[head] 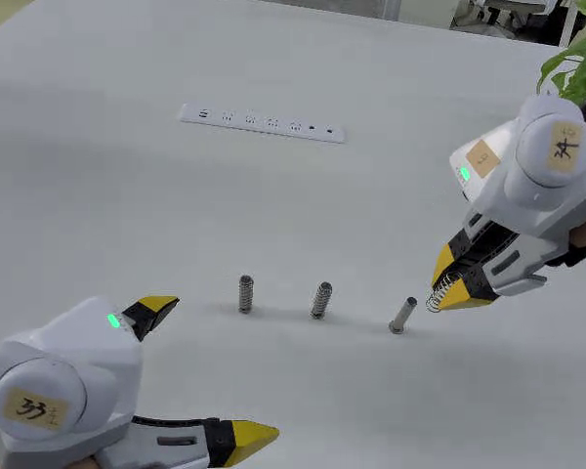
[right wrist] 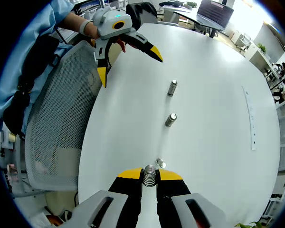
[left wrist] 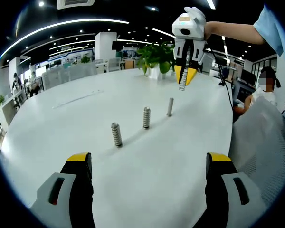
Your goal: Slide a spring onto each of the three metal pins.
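My left tongs [head: 210, 369] are hanging low over the near edge of the desk [head: 98, 176], jaws spread wide and gripping nothing. Three pins are standing in a row a bit in from that edge. The left pin [head: 245, 293] and middle pin [head: 320, 300] are each wearing a spring already, and the right pin [head: 402, 315] is sitting bare. My right tongs [head: 449, 285] are pinching the last spring [head: 437, 296] at the tips, hovering just beside that bare pin on its right-edge side, not touching it. A power strip [head: 262, 123] is lying further back toward the far edge.
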The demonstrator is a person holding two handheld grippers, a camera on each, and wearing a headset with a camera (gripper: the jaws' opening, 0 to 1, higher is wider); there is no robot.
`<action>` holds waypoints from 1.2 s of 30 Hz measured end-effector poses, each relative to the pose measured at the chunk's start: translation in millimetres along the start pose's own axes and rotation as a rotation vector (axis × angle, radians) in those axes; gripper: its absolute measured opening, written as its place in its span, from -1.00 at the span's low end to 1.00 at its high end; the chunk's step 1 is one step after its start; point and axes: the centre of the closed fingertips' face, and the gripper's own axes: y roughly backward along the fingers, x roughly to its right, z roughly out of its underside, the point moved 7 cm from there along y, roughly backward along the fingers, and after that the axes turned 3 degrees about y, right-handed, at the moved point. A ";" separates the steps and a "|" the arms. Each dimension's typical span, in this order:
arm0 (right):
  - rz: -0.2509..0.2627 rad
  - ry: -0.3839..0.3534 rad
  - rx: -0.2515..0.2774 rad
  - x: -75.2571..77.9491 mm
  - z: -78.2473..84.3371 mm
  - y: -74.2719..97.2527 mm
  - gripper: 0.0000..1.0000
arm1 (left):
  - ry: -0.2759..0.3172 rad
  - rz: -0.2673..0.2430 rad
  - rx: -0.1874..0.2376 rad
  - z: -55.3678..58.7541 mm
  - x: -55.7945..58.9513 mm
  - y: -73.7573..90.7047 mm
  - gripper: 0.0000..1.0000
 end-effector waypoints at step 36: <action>-0.012 0.021 -0.035 23.2 7.8 -29.0 -0.86 | 0.041 0.001 -0.023 10.6 0.7 -1.5 0.92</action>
